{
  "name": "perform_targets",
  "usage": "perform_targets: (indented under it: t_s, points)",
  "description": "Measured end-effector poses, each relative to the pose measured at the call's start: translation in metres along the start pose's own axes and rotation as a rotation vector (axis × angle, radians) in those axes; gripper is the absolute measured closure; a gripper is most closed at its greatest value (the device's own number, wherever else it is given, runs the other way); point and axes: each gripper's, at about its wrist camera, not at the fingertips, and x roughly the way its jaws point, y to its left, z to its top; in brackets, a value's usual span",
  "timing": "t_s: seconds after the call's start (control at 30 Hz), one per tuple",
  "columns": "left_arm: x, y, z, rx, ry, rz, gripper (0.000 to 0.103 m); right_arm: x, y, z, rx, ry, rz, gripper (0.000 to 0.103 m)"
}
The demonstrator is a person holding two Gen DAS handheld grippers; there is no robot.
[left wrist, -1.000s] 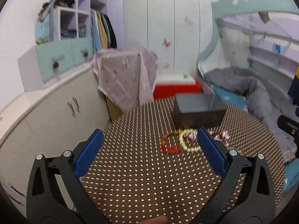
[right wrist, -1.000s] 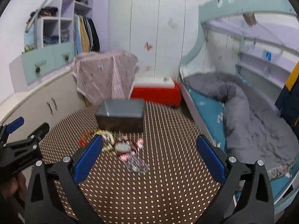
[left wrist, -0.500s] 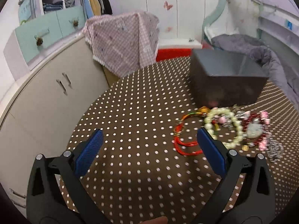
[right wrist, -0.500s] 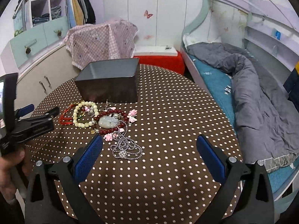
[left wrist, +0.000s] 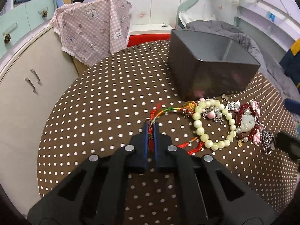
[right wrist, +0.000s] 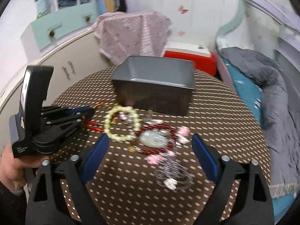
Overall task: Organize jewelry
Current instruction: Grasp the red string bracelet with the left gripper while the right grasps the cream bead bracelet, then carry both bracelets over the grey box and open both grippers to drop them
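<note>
Snagging looks the likeliest trouble: left gripper (left wrist: 150, 129) pinches the red cord bracelet (left wrist: 168, 112) at its tips, yet the cord's far end lies tangled against the pale bead bracelet (left wrist: 213, 123) ahead-right, while right gripper (right wrist: 150, 150) hovers wide open.

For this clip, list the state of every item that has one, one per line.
left gripper: shut on the red cord bracelet
right gripper: open, holding nothing
red cord bracelet: lying on the table, pinched at one end
pale bead bracelet: lying flat, free
grey box: open, upright
</note>
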Motion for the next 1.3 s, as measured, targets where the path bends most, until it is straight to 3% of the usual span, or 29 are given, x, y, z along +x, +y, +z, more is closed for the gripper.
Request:
perform_targets:
  t_s: [0.23,0.4,0.47,0.93,1.07,1.3]
  points:
    - [-0.029,0.03,-0.005,-0.07,-0.062,0.03,0.098,0.04,0.04,0.01,-0.141,0.058,0.125,0.047]
    - [-0.045,0.033,-0.006,-0.091,-0.087,0.007,0.098,0.074,0.054,0.008,-0.199,0.119,0.118,0.086]
    - [-0.052,0.031,-0.007,-0.089,-0.096,-0.002,0.098,0.072,0.056,0.008,-0.211,0.107,0.124,0.095]
    - [-0.102,0.024,0.029,-0.058,-0.234,-0.081,0.098,-0.018,-0.01,0.052,0.056,-0.085,0.432,0.095]
    - [-0.116,0.013,0.048,-0.027,-0.287,-0.102,0.098,-0.044,-0.019,0.069,0.068,-0.138,0.451,0.095]
    - [-0.12,-0.013,0.097,0.029,-0.34,-0.143,0.098,-0.058,-0.045,0.113,0.059,-0.217,0.368,0.095]
